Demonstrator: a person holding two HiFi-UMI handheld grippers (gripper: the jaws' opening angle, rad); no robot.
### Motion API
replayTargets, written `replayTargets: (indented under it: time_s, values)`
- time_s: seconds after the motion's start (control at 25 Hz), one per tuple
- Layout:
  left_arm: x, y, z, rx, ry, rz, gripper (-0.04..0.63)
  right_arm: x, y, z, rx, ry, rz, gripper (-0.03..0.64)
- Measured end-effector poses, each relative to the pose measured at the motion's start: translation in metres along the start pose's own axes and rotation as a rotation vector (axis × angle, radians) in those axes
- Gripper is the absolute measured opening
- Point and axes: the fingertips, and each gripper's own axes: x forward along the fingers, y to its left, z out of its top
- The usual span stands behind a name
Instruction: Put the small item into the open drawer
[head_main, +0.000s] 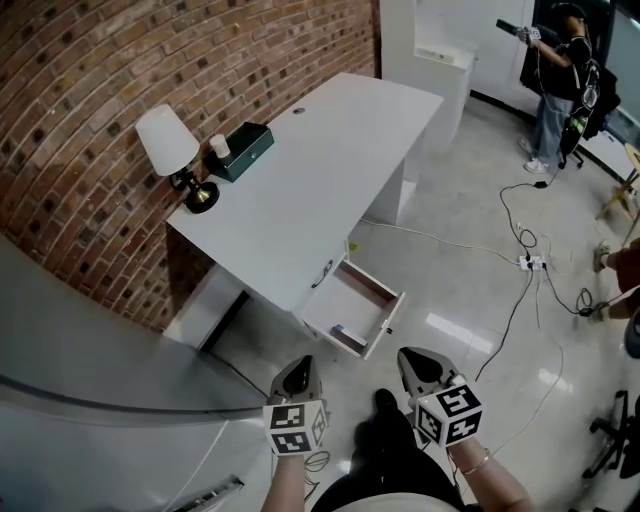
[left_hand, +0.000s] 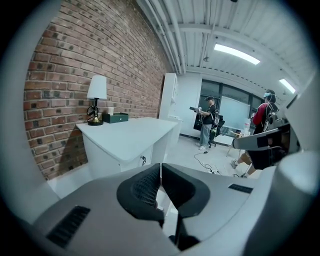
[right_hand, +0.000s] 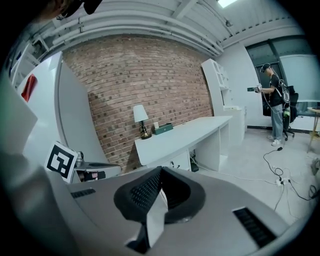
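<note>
At the left end of the white desk (head_main: 300, 190), against the brick wall, stand a lamp (head_main: 168, 143) and a green box (head_main: 245, 148). All three views show them. Only the head view looks into the open drawer (head_main: 386, 322) that juts from the desk's front, and there a small item (head_main: 338, 330), dark and too small to make out, lies on the drawer's floor near its outer end. Neither gripper view shows the drawer's inside. The left gripper (left_hand: 160, 167) is in front of the desk, clear of the drawer, with its jaws pressed together and nothing between them. The right gripper (right_hand: 160, 172) is beside it, also short of the drawer, its jaws closed tip to tip and empty. The left gripper view alone shows a person in a red top (left_hand: 263, 117) to the right of the desk.
</note>
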Motion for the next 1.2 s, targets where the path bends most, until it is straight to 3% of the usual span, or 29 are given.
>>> replayTargets:
  time_s: [0.6, 1.2]
  values:
    - [-0.047, -0.029, 0.012, 0.055, -0.033, -0.041, 0.028, -0.061, -0.007, 0.004, 0.051, -0.056, -0.046, 0.006]
    - [-0.060, -0.039, 0.014, 0.057, -0.044, -0.068, 0.028, -0.076, -0.005, 0.007, 0.086, -0.073, -0.048, 0.006]
